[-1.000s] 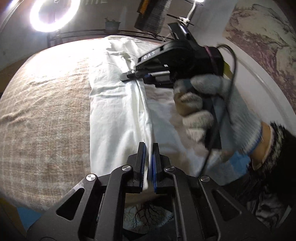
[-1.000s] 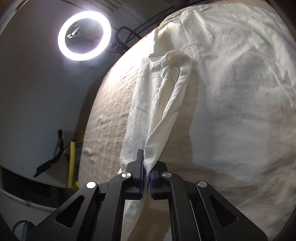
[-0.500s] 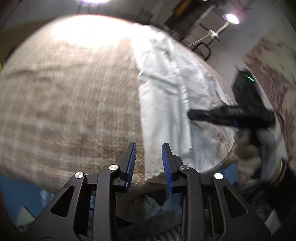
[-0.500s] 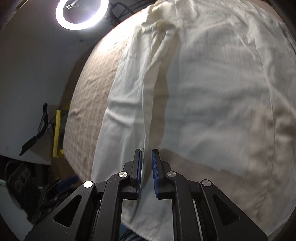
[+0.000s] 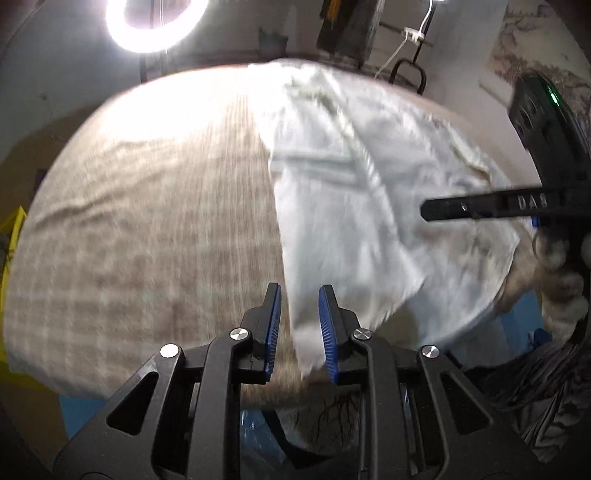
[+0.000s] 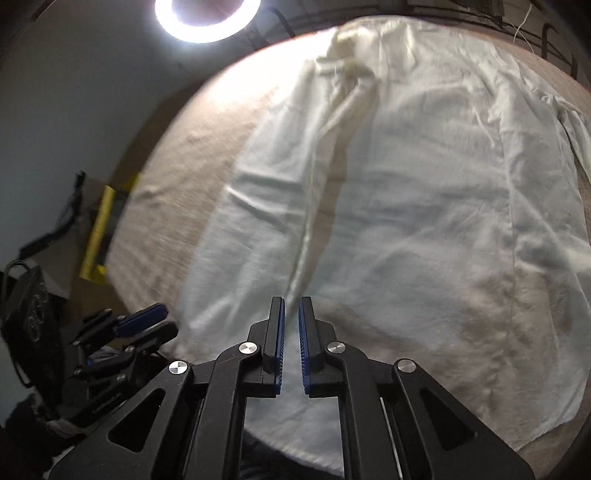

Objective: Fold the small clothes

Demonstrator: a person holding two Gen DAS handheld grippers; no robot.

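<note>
A white shirt lies spread on the beige checked cover, its front panel folded lengthwise. My left gripper hangs over the near hem. Its jaws are closing, and the hem corner shows between the blue pads without being pressed. In the right wrist view the shirt fills the middle, with a long fold edge running down to my right gripper. Those jaws are closing to a narrow slit with nothing pinched. The right gripper hovers above the shirt's right side. The left gripper sits at the lower left, off the cover's edge.
A ring light glares behind the far edge of the cover. A gloved hand holds the right gripper. A yellow object stands on the floor to the left. Blue sheeting shows below the near edge.
Both grippers let go of the shirt's front edge, which now lies flat. The left jaws spread apart. The right gripper drew back to the near hem.
</note>
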